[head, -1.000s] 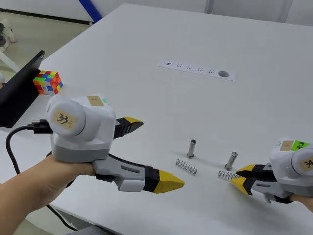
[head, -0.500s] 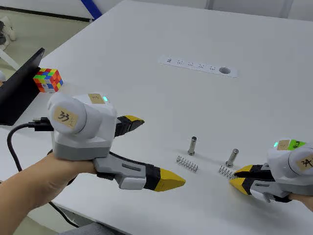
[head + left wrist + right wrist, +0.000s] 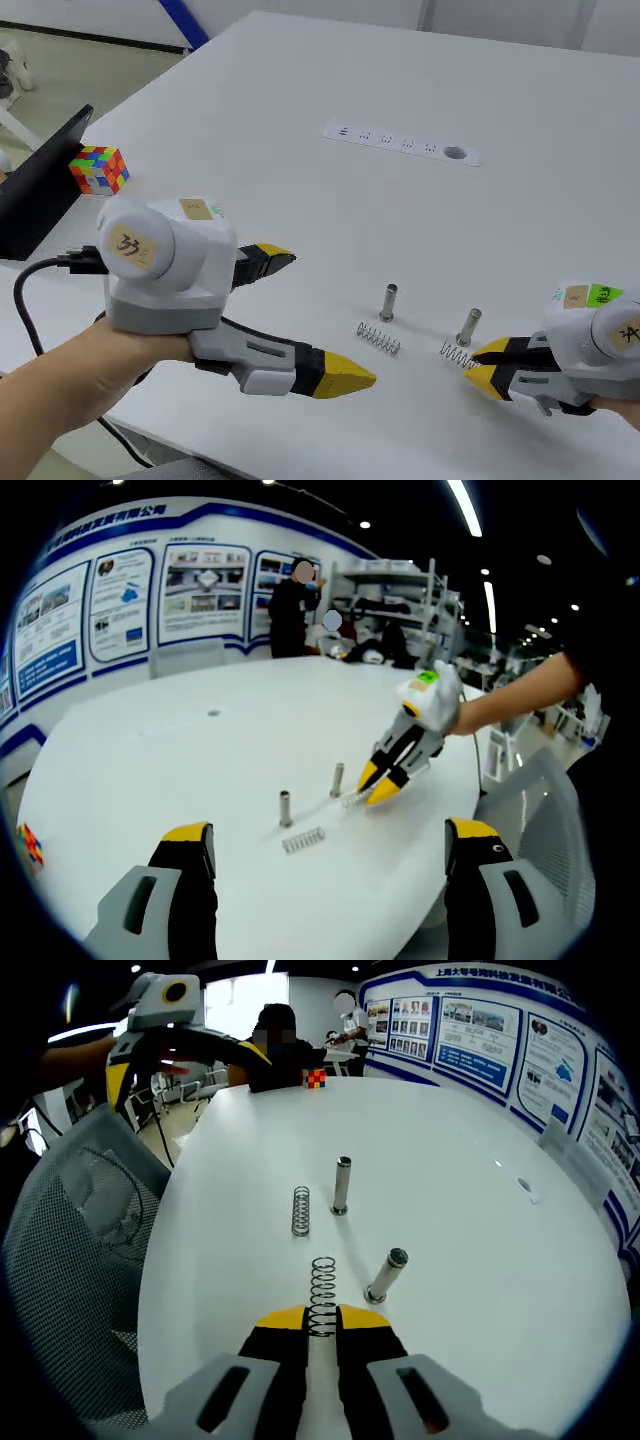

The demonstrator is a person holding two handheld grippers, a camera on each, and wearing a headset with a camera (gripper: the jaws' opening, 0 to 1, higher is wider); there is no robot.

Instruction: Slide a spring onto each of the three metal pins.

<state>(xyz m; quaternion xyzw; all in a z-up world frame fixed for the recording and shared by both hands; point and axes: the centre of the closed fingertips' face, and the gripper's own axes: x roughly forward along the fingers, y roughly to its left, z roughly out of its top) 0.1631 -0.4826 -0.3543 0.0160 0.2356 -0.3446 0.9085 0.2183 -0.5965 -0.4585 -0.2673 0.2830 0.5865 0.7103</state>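
Observation:
Two metal pins stand upright on the white table [image 3: 300,90]: one [image 3: 387,302] to the left and one [image 3: 467,326] to the right. A spring [image 3: 378,339] lies flat in front of the left pin. A second spring [image 3: 457,353] lies by the right pin, and my right gripper [image 3: 481,365] is shut on its near end. In the right gripper view that spring [image 3: 322,1295] runs out from between the yellow tips of the right gripper [image 3: 321,1322], beside the pin [image 3: 386,1275]. My left gripper [image 3: 310,316] hovers wide open left of the parts, holding nothing.
A Rubik's cube [image 3: 98,168] and a black screen [image 3: 35,190] sit at the table's left edge. A socket strip [image 3: 400,142] is set into the tabletop further back. A black cable [image 3: 30,300] trails from my left gripper. A mesh chair [image 3: 80,1220] stands beside the table.
My right gripper has edged left along the table onto the end of the right-hand spring. The left gripper has barely moved.

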